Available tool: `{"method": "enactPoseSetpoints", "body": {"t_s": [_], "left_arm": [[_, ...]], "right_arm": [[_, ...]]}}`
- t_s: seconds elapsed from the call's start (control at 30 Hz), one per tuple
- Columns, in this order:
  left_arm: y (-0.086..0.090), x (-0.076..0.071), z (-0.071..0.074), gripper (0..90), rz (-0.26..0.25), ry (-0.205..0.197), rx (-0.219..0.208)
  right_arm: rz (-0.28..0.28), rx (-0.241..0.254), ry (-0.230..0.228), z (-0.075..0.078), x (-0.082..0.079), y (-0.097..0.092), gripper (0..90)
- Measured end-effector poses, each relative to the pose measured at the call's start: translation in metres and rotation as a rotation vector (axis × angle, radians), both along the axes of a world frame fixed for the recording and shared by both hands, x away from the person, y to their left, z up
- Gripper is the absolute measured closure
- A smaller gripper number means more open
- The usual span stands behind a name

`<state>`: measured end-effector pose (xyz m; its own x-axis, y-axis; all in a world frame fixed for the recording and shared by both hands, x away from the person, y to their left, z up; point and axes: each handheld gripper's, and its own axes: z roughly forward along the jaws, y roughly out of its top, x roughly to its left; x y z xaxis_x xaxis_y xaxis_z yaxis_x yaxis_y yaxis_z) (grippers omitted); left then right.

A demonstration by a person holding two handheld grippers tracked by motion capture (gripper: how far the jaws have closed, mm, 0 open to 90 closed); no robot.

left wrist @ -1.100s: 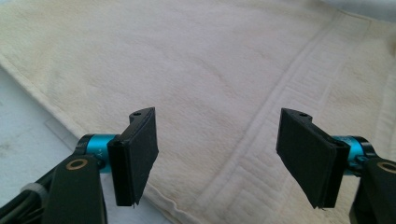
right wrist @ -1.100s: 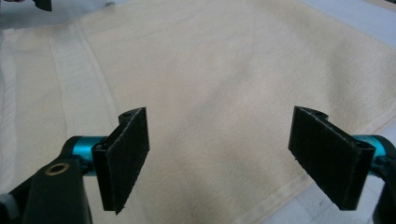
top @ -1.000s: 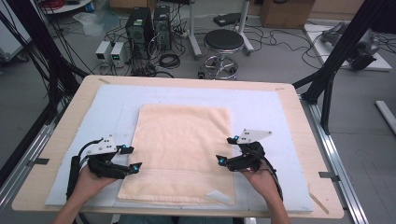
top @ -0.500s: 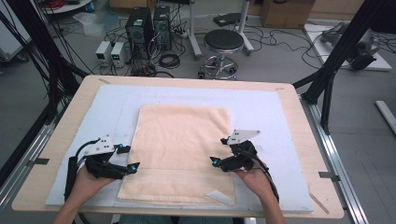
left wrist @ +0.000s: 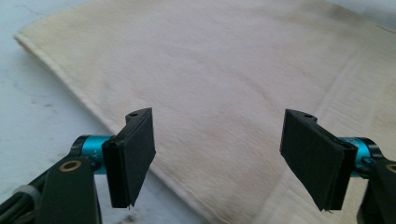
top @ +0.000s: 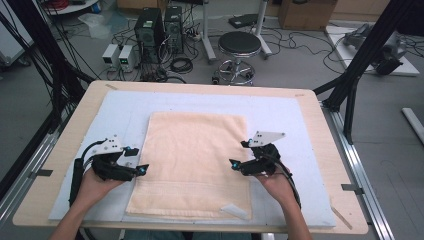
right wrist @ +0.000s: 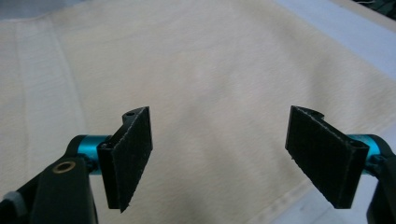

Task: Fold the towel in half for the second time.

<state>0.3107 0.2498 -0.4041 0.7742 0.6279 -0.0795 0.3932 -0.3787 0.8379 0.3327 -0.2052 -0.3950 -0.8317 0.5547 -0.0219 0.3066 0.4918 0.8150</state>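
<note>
L claw [top: 141, 169] open | R claw [top: 235, 165] open, closing slightly | towel [top: 192, 160] prob. untouched

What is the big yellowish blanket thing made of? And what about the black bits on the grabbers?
The towel looks like soft cotton terry: a matte, fuzzy cream surface with a flatter woven band and a stitched hem along its edge. The pads on the left gripper look like black foam or rubber, dull and slightly grainy; which one is hard to tell. The mat beneath seems a pale, smooth sheet.
</note>
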Motion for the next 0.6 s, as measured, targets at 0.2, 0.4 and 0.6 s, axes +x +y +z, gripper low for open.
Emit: {"method": "enactPoseSetpoints", "body": {"t_s": [0.2, 0.4, 0.6], "left_arm": [[0.001, 0.033, 0.006, 27.8, 0.06, 0.007, -0.012], [0.002, 0.074, 0.012, 28.4, 0.128, 0.039, 0.005], [-0.005, 0.106, 0.02, 28.5, 0.164, 0.035, 0.022]], "right_arm": [[0.005, -0.002, 0.013, 0.01, 0.03, 0.003, 21.7], [-0.01, -0.039, 0.04, 0.011, 0.066, 0.003, 20.5], [-0.058, -0.058, 0.062, 0.013, 0.098, -0.005, 21.6]]}}
